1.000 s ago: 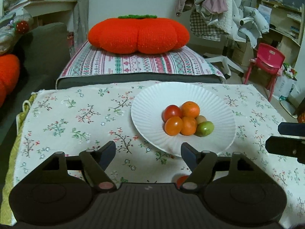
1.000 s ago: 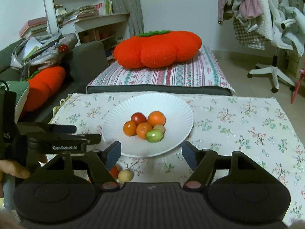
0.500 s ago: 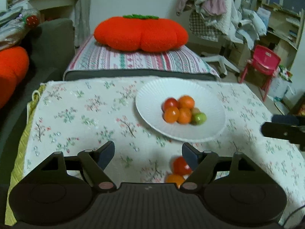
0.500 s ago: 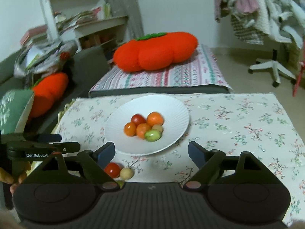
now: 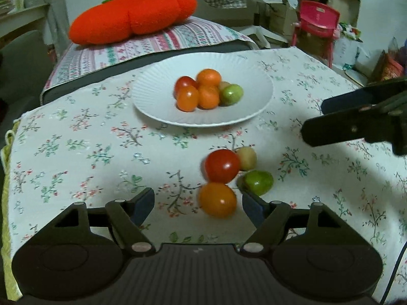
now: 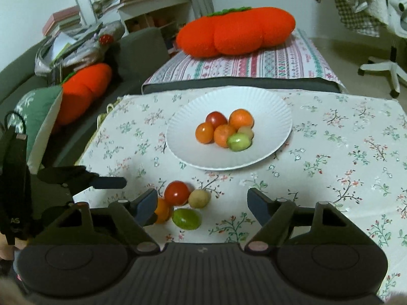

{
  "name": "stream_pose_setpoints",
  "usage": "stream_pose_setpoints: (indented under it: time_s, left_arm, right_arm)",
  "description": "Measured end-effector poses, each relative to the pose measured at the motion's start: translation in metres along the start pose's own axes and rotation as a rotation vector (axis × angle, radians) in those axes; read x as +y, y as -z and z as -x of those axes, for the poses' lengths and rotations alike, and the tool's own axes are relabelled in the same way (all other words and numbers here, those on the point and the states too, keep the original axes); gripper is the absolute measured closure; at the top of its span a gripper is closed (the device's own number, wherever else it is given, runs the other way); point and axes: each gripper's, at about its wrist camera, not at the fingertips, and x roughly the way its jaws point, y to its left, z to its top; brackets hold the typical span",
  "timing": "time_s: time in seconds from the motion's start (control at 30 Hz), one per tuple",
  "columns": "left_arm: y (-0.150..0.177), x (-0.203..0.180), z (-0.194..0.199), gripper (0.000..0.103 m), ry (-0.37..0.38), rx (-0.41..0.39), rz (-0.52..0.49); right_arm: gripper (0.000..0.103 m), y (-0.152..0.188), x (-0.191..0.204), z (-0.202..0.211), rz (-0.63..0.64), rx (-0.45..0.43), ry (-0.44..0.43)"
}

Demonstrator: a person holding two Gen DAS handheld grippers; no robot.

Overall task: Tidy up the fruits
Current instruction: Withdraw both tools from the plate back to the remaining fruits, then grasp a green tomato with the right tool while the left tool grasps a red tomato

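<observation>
A white plate on the floral tablecloth holds several small fruits: red, orange, tan and green. On the cloth in front of the plate lie a red fruit, an orange fruit, a tan fruit and a green fruit. My left gripper is open and empty, just short of the orange fruit. My right gripper is open and empty, above the loose fruits; it shows at the right in the left wrist view.
The floral cloth covers a low table. Behind it stands a striped cushioned bench with a big orange pumpkin pillow. A dark sofa with clutter is left. A red child's chair is at the back right.
Both grippers have pulled back and tilted down. The loose fruits in front of the plate have come into full view. Both stay open.
</observation>
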Motion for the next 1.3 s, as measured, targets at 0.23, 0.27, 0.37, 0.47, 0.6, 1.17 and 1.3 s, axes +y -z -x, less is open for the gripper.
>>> stream_pose_setpoints:
  time_s: [0.23,0.27,0.37,0.47,0.6,1.17,1.3]
  left_arm:
    - [0.001,-0.007,-0.02,0.075,0.034,0.01,-0.042]
    - [0.002,-0.007,-0.022,0.084,0.042,0.019,-0.048]
    - [0.002,-0.006,-0.019,0.091,0.063,0.016,-0.052]
    - [0.003,-0.003,-0.013,0.091,0.067,0.019,-0.056]
    - [0.001,0.008,-0.002,0.091,0.03,0.031,-0.028]
    - [-0.003,0.031,0.02,0.091,0.014,-0.018,0.064]
    - [-0.004,0.031,0.022,0.091,0.014,-0.027,0.065]
  right_arm:
    - [0.032,0.003,0.002,-0.003,0.026,0.02,0.032]
    - [0.032,0.003,0.002,-0.003,0.026,0.023,0.033]
    - [0.032,0.004,0.002,-0.006,0.029,0.033,0.033]
    - [0.032,0.006,0.003,-0.014,0.053,0.055,0.023]
    - [0.033,0.016,0.008,-0.03,0.099,0.096,0.031]
    - [0.077,0.035,0.043,-0.063,0.247,0.107,0.061]
    - [0.078,0.024,0.045,-0.046,0.221,0.103,0.04]
